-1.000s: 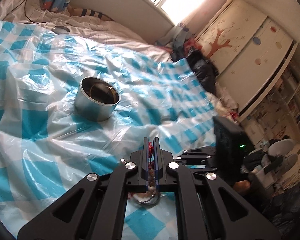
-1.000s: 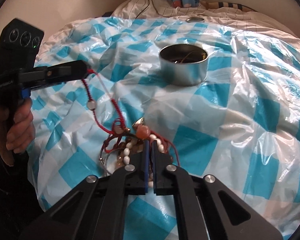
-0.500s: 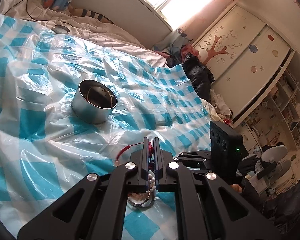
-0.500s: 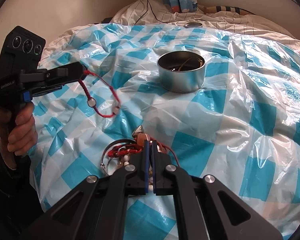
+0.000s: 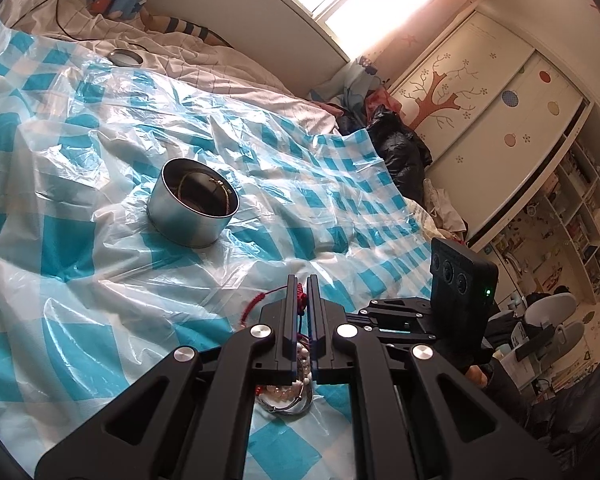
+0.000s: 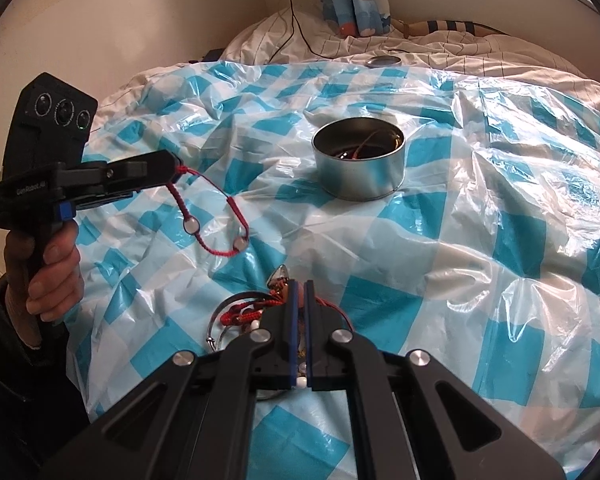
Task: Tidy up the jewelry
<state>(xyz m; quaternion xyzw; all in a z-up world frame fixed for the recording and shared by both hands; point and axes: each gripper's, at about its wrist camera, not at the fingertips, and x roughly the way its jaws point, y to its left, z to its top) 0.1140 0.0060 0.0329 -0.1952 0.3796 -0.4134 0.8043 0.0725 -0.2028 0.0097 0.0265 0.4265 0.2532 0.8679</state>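
Left gripper (image 6: 176, 168) sat at the left side of the right wrist view, held up off the bed by a hand (image 6: 48, 264) wrapped round its black handle. Its jaws were pinched tight on a red cord bracelet (image 6: 216, 216). That bracelet hung down from the tips in a loop, with two small round clear beads on it, and its low end was just above the blue and white checked plastic sheet (image 6: 480, 208). In the left wrist view the same red cord (image 5: 300, 294) showed squeezed between the two black fingers.

Lower down, near the middle, lay a small pile of jewelry (image 6: 244, 316) on the sheet. It had red cords, white pearl beads, a silver ring-shaped bangle and a shiny teardrop piece at its far edge. Right gripper (image 6: 299, 286) pointed down into this pile with its jaws pressed together, and an orange-brown bead could be seen in the thin slit between them. Whether it truly gripped anything could not be told.

Farther back and a bit to the right stood a round metal tin (image 6: 358, 164), open on top, with thin gold chains inside. It stood well apart from the pile. Behind it, on the striped bedding, lay a round lid (image 6: 384, 61)
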